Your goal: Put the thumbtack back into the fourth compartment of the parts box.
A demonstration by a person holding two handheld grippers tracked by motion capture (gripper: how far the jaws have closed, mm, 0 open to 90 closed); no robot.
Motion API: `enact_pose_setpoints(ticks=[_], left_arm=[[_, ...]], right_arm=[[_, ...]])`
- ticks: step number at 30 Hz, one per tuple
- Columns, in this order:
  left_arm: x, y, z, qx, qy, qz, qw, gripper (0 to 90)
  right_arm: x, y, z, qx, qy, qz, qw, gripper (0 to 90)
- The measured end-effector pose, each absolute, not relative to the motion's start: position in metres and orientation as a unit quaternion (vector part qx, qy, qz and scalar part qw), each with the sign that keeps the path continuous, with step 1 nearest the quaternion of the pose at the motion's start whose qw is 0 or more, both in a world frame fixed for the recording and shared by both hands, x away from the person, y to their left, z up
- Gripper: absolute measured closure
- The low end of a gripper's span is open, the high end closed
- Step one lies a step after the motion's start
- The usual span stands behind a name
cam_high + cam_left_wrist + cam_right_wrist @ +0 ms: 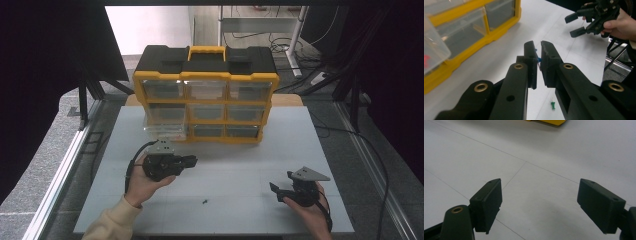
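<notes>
Centrally in the left gripper view, the left gripper (538, 61) pinches a small blue pushpin (539, 60); the right gripper (539, 205) gapes wide, holding nothing.

Blue sliver pinched, the rest out of sight

The left gripper (537, 61) has its jaws nearly together on a tiny blue thing (539, 59), mostly buried between the pads, so its shape can't be read. From the high view, a dark speck (205, 202) on the table (240, 165) is too small to identify. The drawer organiser (474, 32) runs off the left gripper view's top and left edges, and a red item (426, 61) inside its pulled-out drawer is cut by the frame.
</notes>
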State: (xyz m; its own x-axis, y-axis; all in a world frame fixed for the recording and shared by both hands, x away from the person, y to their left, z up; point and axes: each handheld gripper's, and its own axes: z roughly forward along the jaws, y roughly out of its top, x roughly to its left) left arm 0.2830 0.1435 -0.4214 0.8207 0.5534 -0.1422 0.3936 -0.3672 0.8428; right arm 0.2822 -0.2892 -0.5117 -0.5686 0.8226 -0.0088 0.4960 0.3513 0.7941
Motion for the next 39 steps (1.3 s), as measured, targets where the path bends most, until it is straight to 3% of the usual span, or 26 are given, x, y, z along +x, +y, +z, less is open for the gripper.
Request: enact_pose_setpoints(ticks=[39], left_arm=[[0.297, 0.175, -0.368, 0.769, 0.306, 0.139, 0.543, 82.8]], right_arm=[[0.282, -0.291, -0.51, 0.424, 0.788, 0.394, 0.21, 20.1]])
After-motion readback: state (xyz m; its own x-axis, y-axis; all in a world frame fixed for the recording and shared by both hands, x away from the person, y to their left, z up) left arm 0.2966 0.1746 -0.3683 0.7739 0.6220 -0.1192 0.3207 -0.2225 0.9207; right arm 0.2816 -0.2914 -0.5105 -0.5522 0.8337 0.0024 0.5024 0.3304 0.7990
